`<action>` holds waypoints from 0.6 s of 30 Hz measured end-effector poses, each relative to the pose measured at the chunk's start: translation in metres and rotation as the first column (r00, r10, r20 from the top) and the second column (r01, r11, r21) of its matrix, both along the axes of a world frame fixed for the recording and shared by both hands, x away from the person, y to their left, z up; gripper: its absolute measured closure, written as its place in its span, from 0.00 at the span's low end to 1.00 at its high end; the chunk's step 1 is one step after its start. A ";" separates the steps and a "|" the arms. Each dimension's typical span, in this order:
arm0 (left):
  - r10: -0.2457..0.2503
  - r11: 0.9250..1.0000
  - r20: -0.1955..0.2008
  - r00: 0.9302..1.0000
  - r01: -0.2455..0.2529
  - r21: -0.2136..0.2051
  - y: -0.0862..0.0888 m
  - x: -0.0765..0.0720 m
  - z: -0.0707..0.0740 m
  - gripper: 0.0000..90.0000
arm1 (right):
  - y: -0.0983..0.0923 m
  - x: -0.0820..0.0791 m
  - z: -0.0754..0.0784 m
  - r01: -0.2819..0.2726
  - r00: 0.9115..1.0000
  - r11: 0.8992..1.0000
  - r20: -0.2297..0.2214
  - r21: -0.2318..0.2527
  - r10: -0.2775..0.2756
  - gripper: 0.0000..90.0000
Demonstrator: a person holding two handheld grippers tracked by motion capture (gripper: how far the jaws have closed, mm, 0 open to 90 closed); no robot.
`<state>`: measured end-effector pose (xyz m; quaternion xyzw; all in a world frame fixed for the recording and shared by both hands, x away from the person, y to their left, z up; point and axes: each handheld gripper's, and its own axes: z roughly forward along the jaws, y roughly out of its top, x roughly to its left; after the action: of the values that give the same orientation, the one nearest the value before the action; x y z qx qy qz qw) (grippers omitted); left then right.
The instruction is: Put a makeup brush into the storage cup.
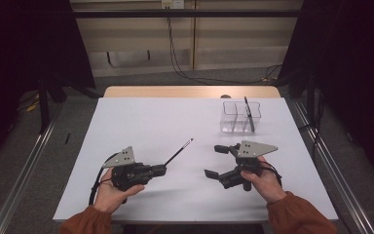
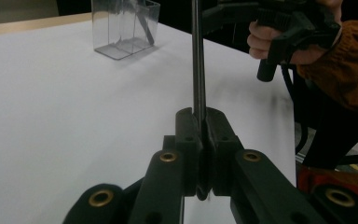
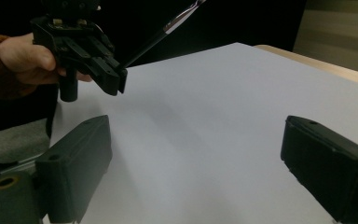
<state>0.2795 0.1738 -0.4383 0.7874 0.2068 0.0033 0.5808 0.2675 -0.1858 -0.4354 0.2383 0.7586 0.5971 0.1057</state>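
Above the white tabletop (image 1: 141,122), the left tool (image 1: 161,170) is clamped shut on a thin dark pen (image 1: 179,152), its tip angled up toward the clear organizer (image 1: 240,117). The right tool (image 1: 217,161) gapes wide, empty. We judge transport is in hand; next comes lowering it into a compartment, apparently beside another pen there.

light: dim, dark surround | white table (image 1: 175,131) brightest | shadows: soft | focus: near fingers (image 3: 79,163) blurred
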 end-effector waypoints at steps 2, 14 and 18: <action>0.005 1.000 0.011 1.000 -0.005 -0.012 -0.003 0.001 0.002 0.95 | 0.004 0.000 0.002 -0.006 1.000 1.000 0.005 -0.001 0.007 0.11; -0.023 0.999 0.035 0.999 0.024 -0.028 -0.022 0.002 0.003 0.95 | 0.018 0.001 0.009 -0.071 0.997 0.996 0.004 0.051 0.071 0.07; -0.031 0.999 0.034 0.999 0.031 -0.024 -0.024 0.003 0.001 0.95 | 0.021 0.005 0.009 -0.066 0.998 0.996 -0.004 0.055 0.067 0.06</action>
<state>0.2826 0.1494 -0.4370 0.7830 0.1849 0.0048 0.5938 0.2720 -0.1648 -0.4260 0.2173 0.7497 0.6203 0.0771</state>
